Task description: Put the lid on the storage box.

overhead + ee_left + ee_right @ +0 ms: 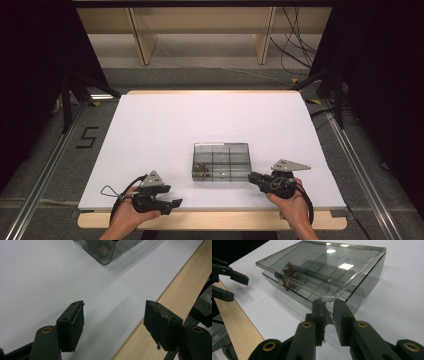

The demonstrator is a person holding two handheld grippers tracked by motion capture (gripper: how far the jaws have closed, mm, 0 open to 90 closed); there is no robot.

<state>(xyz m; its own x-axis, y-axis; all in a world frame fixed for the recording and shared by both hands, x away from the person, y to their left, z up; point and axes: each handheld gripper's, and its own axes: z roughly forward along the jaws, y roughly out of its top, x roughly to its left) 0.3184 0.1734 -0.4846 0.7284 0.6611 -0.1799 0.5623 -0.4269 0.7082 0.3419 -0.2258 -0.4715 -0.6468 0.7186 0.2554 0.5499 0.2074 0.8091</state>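
- Your right gripper (328,308) has its jaws nearly together, pinched at the near corner of the clear lid (322,267); a thin gap shows between the pads, and I can't tell for sure that the lid edge sits in it.
- In the high view the right gripper (256,178) sits just off the box's right front corner, touching or almost.
- The lid is tilted up a little, with a gap between it and the box body along the front side.
- Your left gripper (113,322) has its jaws wide apart, holding nothing, hovering over the table's front edge where white sheet meets wood.
- In the high view the left gripper (172,203) is near the box but apart from it, down and left of it.
- The compartment box (221,161) sits on the white table (160,125), toward the front, between your hands.
- A brownish tangle of small parts (290,271) lies in a left-end compartment; the other cells look mostly bare.
- Step in hand, as I read it: opening the lid, at the very start of the lift.
- Next move calls for a firm pinch on the lid edge, then swinging it up and back on its hinge.
- Bring the left gripper in to steady the box body, or it may slide or tip with the lid.
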